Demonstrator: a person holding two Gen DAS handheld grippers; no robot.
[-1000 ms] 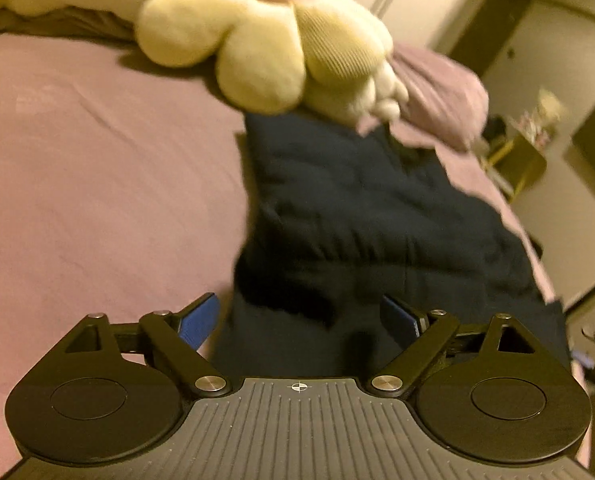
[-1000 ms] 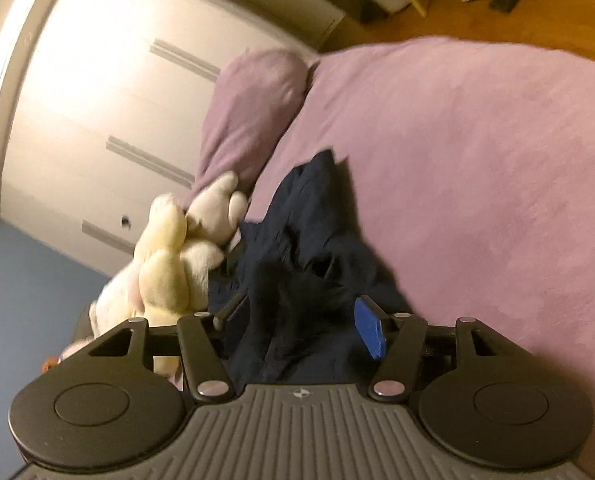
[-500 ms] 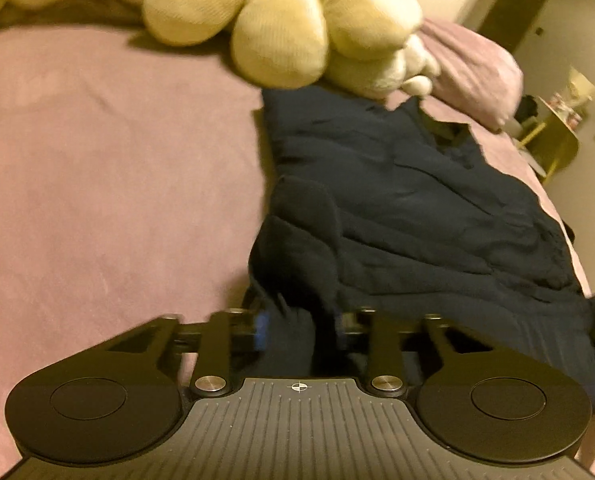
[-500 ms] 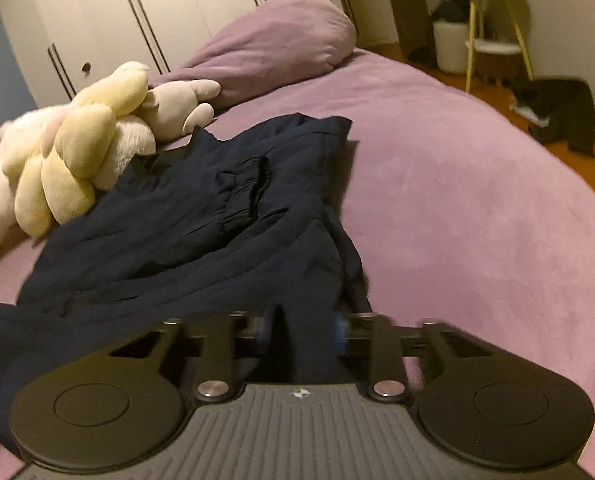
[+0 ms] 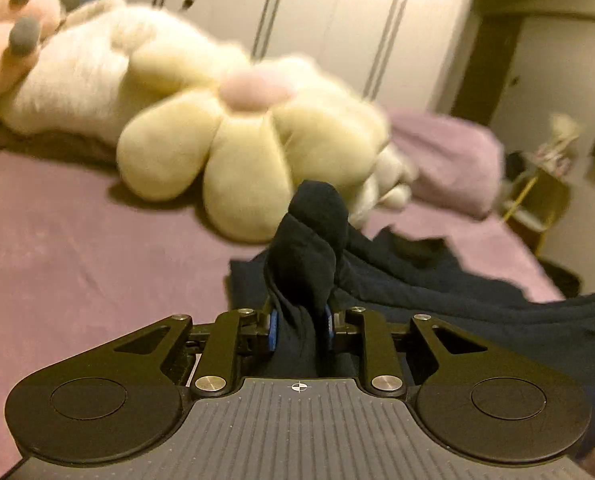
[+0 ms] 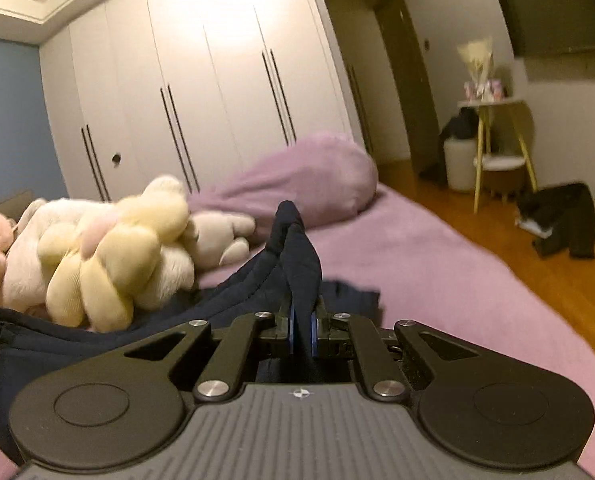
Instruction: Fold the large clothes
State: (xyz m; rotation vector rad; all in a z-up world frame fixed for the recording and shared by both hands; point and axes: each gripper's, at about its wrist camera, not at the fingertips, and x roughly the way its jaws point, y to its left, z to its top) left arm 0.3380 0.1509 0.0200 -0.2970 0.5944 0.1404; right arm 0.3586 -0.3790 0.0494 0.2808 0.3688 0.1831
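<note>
A dark navy garment (image 5: 437, 292) lies on the purple bed (image 5: 77, 264). My left gripper (image 5: 300, 322) is shut on a bunched fold of the garment, which sticks up between the blue pads and is lifted off the bed. In the right wrist view my right gripper (image 6: 302, 330) is shut on another edge of the same garment (image 6: 225, 300), also raised, with cloth trailing down to the left.
A yellow flower plush (image 5: 237, 148) and other soft toys (image 6: 109, 248) lie just beyond the garment. A purple pillow (image 6: 305, 176) sits behind them. White wardrobes (image 6: 201, 92) stand at the back. To the right are a wooden floor, a yellow side table (image 6: 497, 148) and dark clothes (image 6: 565, 216).
Both grippers closed on the garment's near edge and lifted it. The views tilted up from the bed toward the wardrobes.
</note>
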